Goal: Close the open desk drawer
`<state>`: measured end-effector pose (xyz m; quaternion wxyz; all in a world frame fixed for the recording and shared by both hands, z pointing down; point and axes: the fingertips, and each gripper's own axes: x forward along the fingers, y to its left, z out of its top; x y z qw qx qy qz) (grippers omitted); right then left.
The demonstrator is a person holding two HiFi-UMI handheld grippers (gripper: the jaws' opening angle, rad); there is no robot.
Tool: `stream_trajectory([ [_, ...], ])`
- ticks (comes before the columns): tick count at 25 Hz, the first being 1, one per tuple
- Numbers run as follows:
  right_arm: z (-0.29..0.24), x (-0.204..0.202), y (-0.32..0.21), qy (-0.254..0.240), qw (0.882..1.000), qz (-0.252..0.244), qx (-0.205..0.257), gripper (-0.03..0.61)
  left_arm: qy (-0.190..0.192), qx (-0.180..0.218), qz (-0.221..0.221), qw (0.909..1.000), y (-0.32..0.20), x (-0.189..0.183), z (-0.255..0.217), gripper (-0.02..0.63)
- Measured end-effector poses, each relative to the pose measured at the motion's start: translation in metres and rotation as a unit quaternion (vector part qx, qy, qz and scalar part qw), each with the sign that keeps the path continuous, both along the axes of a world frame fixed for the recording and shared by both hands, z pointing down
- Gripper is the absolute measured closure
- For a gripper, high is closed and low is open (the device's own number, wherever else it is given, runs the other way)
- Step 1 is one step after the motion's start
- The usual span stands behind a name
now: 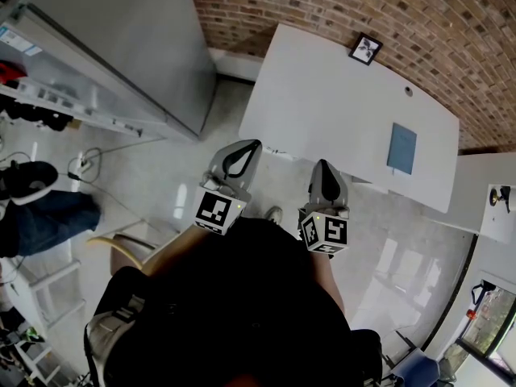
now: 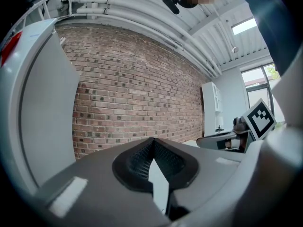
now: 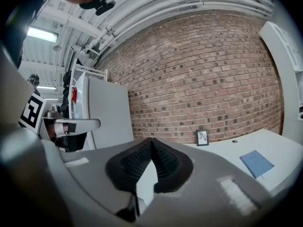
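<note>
A white desk (image 1: pixel 322 95) stands against the brick wall ahead of me, and its top also shows at the right of the right gripper view (image 3: pixel 274 143). No drawer shows in any view. My left gripper (image 1: pixel 250 145) and right gripper (image 1: pixel 322 166) are held side by side short of the desk's near edge. Both point roughly level toward the wall. The left gripper (image 2: pixel 152 140) is shut with nothing between its black ribbed pads. The right gripper (image 3: pixel 151 140) is shut and empty too.
A blue notebook (image 1: pixel 401 147) and a small framed picture (image 1: pixel 366 49) sit on the desk. A tall grey-white cabinet (image 1: pixel 121 47) stands to the left. A person's legs and shoe (image 1: pixel 40 208) and a wooden chair (image 1: pixel 129 248) are at my left, and white furniture (image 1: pixel 500 200) at the right.
</note>
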<state>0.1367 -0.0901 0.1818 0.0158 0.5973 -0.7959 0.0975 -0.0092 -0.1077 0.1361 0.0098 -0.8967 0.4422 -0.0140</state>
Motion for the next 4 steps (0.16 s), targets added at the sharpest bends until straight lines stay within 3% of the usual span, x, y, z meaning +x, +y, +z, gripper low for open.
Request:
stream_trajectory([
  [4,0.0012,-0.0010,-0.0010,-0.001,1.000,0.001,-0.001,0.577,-0.001,-0.001,0.000,1.0000,-0.0012,-0.0009,0.0011,0.595],
])
